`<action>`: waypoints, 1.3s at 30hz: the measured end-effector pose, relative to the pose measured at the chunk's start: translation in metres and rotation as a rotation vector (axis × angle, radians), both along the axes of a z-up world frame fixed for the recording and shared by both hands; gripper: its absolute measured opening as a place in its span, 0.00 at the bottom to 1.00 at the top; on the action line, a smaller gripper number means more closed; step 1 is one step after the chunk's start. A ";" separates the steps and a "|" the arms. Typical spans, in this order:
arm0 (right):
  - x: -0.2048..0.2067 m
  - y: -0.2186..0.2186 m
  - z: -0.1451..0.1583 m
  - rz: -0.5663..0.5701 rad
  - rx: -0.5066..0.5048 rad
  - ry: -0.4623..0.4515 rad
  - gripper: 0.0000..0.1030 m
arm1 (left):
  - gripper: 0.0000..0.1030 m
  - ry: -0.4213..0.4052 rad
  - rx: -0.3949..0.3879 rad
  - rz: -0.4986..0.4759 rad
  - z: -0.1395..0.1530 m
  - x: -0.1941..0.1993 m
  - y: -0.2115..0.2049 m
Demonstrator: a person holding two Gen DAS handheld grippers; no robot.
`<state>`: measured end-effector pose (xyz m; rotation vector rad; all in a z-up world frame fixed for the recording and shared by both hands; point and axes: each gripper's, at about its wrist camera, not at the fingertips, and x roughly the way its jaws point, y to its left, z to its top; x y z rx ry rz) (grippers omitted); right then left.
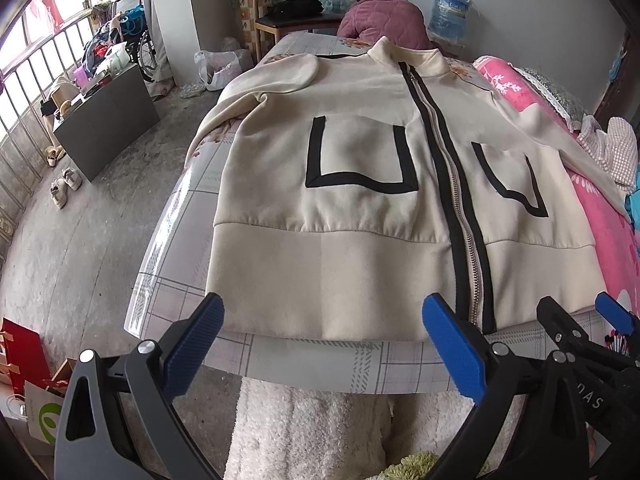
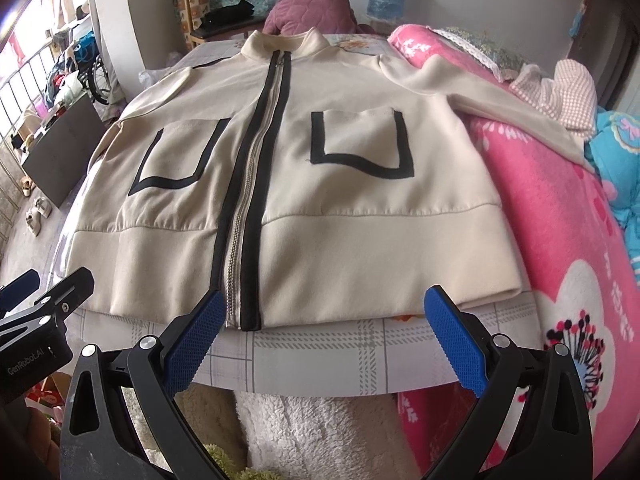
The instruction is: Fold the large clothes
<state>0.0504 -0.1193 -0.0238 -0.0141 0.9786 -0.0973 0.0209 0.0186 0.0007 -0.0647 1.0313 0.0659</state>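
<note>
Left wrist view: cream jacket (image 1: 360, 208) lies flat, zipped, unfolded, hem at the bed's (image 1: 320, 364) near edge. Left tool (image 1: 322, 350) and right tool (image 2: 324, 340) gape wide, empty. Folding apparently not begun.

The bed (image 1: 304, 364) edge nearest the jacket (image 2: 320, 208) hem lies bare. Right of the jacket, a heaped pink quilt (image 2: 560, 240) blocks passage; a seated person (image 1: 384, 16) sits beyond its collar.
</note>
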 end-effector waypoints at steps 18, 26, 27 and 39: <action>0.035 0.020 0.021 0.054 -0.032 -0.073 0.92 | 0.95 -0.011 0.034 0.072 0.005 0.030 0.026; 0.064 0.035 0.020 0.107 -0.055 -0.085 0.92 | 0.95 -0.008 0.064 0.115 0.001 0.054 0.041; 0.069 0.037 0.019 0.115 -0.058 -0.085 0.92 | 0.95 -0.007 0.074 0.125 0.000 0.058 0.044; 0.128 0.071 0.007 0.264 -0.053 -0.109 0.92 | 0.95 0.010 0.136 0.241 -0.010 0.098 0.084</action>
